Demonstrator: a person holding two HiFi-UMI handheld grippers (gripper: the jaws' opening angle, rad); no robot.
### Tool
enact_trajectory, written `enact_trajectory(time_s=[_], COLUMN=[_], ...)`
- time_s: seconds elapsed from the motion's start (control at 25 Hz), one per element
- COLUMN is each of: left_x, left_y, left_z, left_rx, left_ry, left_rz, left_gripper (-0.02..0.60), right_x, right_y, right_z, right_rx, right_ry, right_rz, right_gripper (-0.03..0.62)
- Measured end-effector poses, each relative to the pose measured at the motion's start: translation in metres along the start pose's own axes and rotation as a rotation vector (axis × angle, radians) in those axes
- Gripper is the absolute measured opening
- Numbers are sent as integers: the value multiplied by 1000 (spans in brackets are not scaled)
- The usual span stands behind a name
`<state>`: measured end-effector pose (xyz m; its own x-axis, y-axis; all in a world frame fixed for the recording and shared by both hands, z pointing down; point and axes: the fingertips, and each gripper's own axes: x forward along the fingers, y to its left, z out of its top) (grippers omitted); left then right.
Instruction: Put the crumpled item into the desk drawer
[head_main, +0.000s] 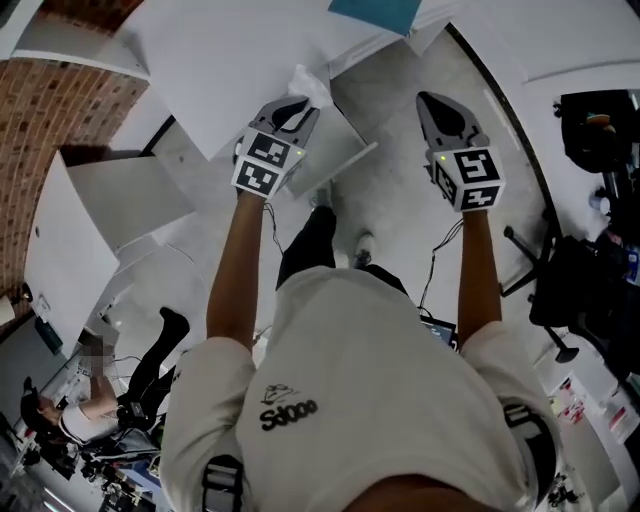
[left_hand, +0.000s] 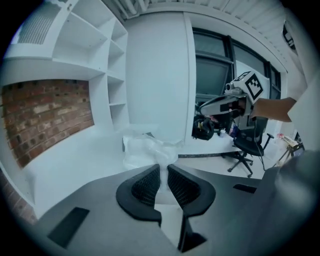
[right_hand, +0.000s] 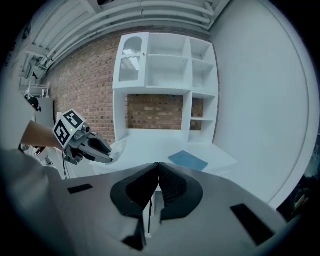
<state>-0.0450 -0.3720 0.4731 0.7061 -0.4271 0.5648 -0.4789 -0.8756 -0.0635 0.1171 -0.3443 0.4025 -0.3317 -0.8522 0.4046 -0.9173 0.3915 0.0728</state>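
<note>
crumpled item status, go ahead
Left gripper shut on crumpled item, at desk edge. Right gripper shut, empty. Blue sheet on desk, off to the side.

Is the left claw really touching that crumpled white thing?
Touching. The left gripper view shows the left gripper with its jaws pinched on a strip of the crumpled item, which bunches out beyond their tips.

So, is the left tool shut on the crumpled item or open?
Shut on it: the left tool has its jaws pinching the crumpled item, which bunches out past the tips.
</note>
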Motion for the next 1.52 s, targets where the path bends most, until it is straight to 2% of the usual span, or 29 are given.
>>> enact_trajectory(time_s=[0.12, 0.36, 0.68, 1.12, 1.32, 1.52], left_x=[30, 84, 149, 214, 241, 275], left_y=[0, 6, 6, 9, 11, -5], left_z=[-23, -65, -132, -237, -286, -335], left_rx=[7, 20, -14, -85, -116, -92], left_ry=[59, 144, 262, 406, 464, 541], left_rz=[-40, -73, -130, -147, -167, -278], left_gripper=[58, 58, 58, 58, 58, 58], right_x=[15, 47, 88, 127, 150, 166], right_y=[-5, -24, -32, -26, -14, 7], right_z=[-23, -71, -129, -210, -246, -279], right_rx=[24, 68, 140, 174, 177, 91], right_ry=[51, 126, 201, 322, 383, 440], right_rz=[2, -22, -19, 11, 44, 126], right_gripper=[6, 5, 5, 5, 5, 5])
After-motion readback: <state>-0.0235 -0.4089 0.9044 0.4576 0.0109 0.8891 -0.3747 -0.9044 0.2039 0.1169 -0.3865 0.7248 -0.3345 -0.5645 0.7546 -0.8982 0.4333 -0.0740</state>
